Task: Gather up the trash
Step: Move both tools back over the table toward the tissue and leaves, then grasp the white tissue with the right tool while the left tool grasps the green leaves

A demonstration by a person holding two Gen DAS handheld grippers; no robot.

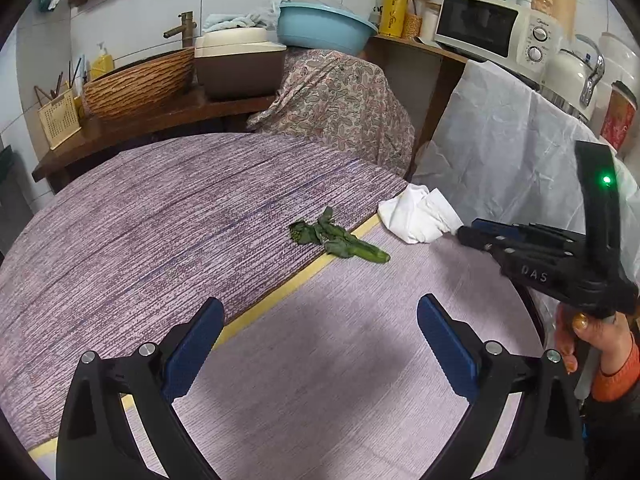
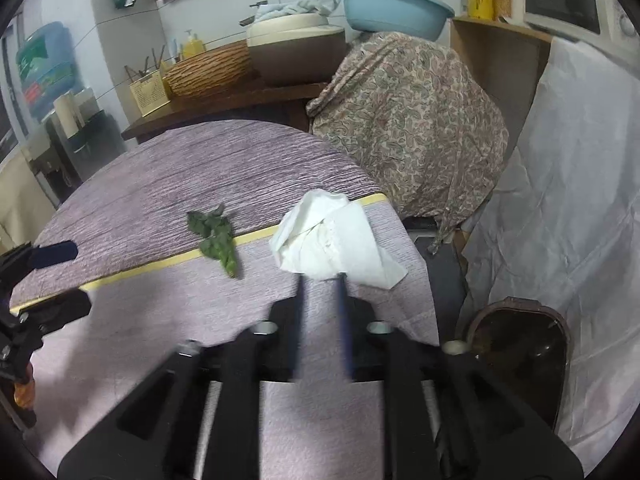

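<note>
My right fingers (image 2: 321, 276) stand a narrow way apart with their tips at the near edge of the crumpled white tissue (image 2: 328, 240); I cannot tell whether they pinch it. My left fingers (image 1: 320, 312) gape wide and empty over the desk (image 1: 160, 220). Only my right view shows the dark brown bin (image 2: 520, 344) below the desk's edge; only my left view shows the white microwave (image 1: 496, 26). A limp green vegetable scrap (image 1: 338, 240) lies across yellow tape (image 1: 280, 292) on the ribbed purple cloth.
</note>
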